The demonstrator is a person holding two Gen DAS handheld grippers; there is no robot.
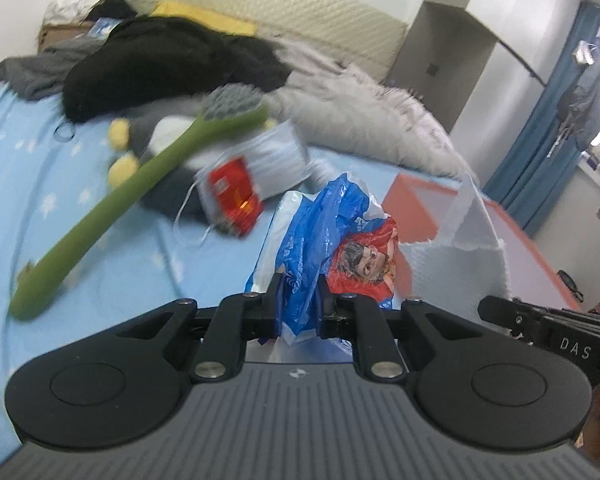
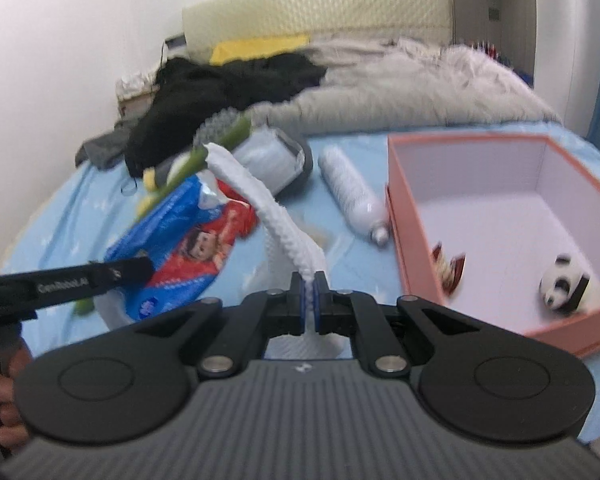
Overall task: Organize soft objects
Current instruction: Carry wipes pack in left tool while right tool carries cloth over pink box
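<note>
My left gripper is shut on a crumpled blue, white and red plastic bag, which also shows in the right wrist view. My right gripper is shut on a white textured paper towel, which stands up from the jaws; the towel also shows at the right of the left wrist view. A pink open box sits on the bed at the right, holding a small panda plush and a small red item.
On the blue bedsheet lie a green long-handled brush, a penguin plush, a pack of face masks, a red packet and a white bottle. Black clothes and a grey furry blanket lie behind.
</note>
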